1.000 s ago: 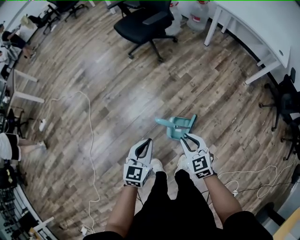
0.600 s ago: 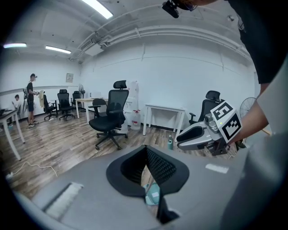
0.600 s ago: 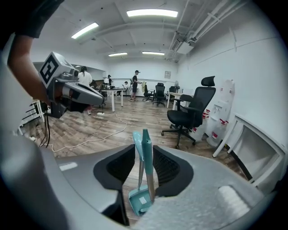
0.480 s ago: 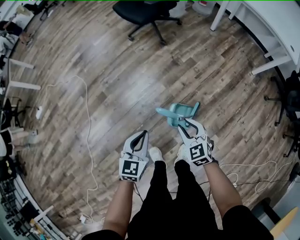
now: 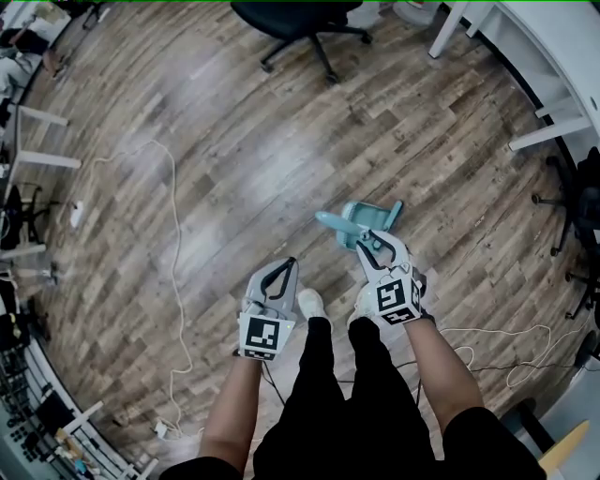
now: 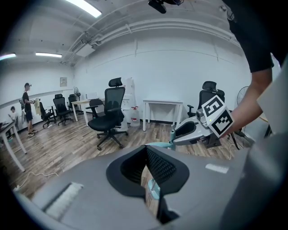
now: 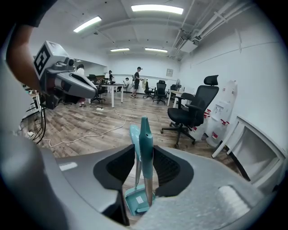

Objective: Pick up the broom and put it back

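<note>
Down goes the right claw (image 5: 372, 246) along the handle, and its jaws have just been spreading. The broom (image 7: 146, 139) stands upright between them, ungripped, set with the dustpan (image 5: 367, 217) on the floor (image 5: 234, 169). Its long axis is vertical and the right hand is nearest. The left claw (image 5: 279, 274), tips together and empty, hangs well left. This fits a fresh set-down or a coming grab.

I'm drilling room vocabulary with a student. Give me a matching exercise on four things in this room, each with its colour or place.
Things:
1 broom
2 office chair
3 cable
4 table

Descriptions:
a black
b lying loose on the floor, left in the head view
c teal
d white, top right of the head view

Pairs: 1-c; 2-a; 3-b; 4-d
</note>
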Tool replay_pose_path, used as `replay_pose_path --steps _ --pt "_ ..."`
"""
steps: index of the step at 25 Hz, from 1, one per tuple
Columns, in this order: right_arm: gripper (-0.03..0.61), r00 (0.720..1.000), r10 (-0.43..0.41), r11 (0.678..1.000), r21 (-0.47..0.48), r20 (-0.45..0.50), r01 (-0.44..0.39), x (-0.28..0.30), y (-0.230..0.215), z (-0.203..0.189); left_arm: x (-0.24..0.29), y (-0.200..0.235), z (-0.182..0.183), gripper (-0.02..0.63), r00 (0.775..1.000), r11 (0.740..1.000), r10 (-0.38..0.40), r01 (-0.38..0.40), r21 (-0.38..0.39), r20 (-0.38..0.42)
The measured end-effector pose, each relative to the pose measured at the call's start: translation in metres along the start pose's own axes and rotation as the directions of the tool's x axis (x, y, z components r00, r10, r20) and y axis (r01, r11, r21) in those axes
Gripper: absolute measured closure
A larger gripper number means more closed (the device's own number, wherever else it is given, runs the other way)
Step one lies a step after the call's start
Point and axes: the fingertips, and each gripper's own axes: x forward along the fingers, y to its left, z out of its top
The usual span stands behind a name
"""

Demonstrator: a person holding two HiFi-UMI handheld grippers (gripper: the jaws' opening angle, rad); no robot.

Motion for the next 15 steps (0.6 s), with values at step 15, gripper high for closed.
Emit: replay_pose_path --steps 15 --pt "0.491 0.999 -0.034 0.999 0.011 0.008 0.034 -0.006 -0.005 -0.004 -0.013 0.011 0.011 0.598 0.998 0.997 0.057 -0.056 -0.05 0.028"
